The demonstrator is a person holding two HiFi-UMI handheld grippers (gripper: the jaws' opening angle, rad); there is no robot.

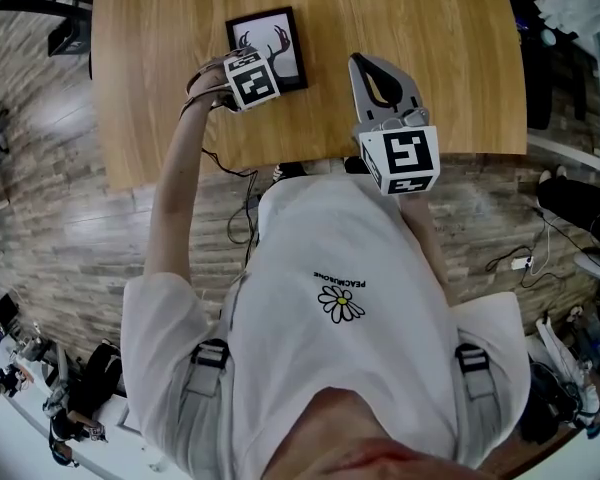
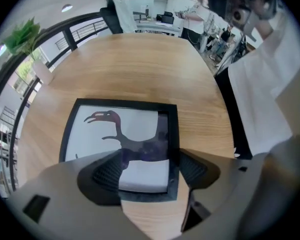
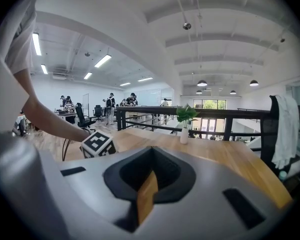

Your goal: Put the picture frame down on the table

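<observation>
A black picture frame with a bird print lies flat on the wooden table. My left gripper hovers over its near edge. In the left gripper view the frame fills the middle, and the left gripper is open, jaws wide apart over the frame's near right corner. One pad overlaps the print and the other sits just outside the right rail. My right gripper is to the right of the frame, above bare table, shut and empty; its jaws meet with only a sliver of wood showing.
The table's near edge runs just in front of the person. A small potted plant stands at the table's far side, and a white cloth hangs on a chair to the right. People and desks are in the background.
</observation>
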